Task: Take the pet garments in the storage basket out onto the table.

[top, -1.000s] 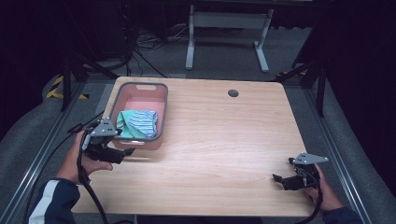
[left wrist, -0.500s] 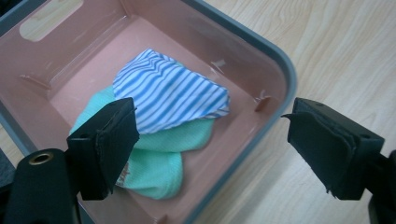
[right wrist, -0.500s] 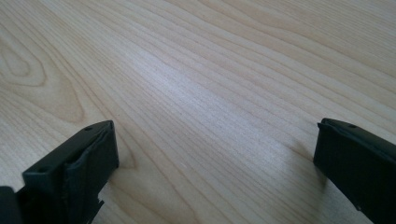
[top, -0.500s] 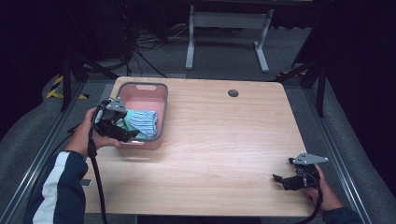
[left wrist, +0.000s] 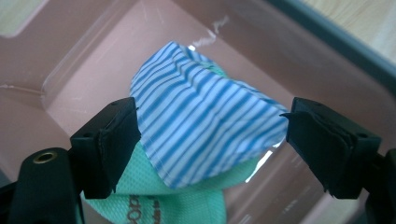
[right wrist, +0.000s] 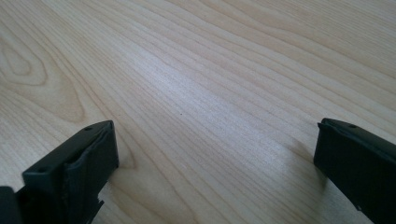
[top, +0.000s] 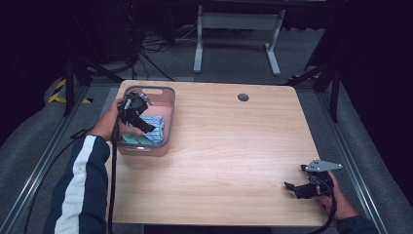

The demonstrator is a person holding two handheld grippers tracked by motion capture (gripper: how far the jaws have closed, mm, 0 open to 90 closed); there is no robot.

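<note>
A pink bin (top: 170, 113) with a grey rim stands at the table's left side. Inside it lies a folded blue-and-white striped cloth (top: 157, 128) on top of a green cloth (top: 132, 140). My left gripper (top: 146, 126) reaches down into the bin from its left wall. In the left gripper view its jaws (left wrist: 210, 135) stand open on either side of the striped cloth (left wrist: 205, 126), with the green cloth (left wrist: 187, 205) underneath. My right gripper (top: 291, 187) rests low at the table's front right corner, open, with only bare wood between its jaws (right wrist: 215, 154).
The wooden table (top: 234, 146) has a round cable hole (top: 243, 97) near its far edge. The bin's walls (left wrist: 327, 51) close in around the left gripper. Beyond the table stand a white metal frame (top: 234, 29) and dark stands on a grey floor.
My left hand has moved from the bin's near left corner up and into the bin, over the striped cloth. The right hand has stayed put.
</note>
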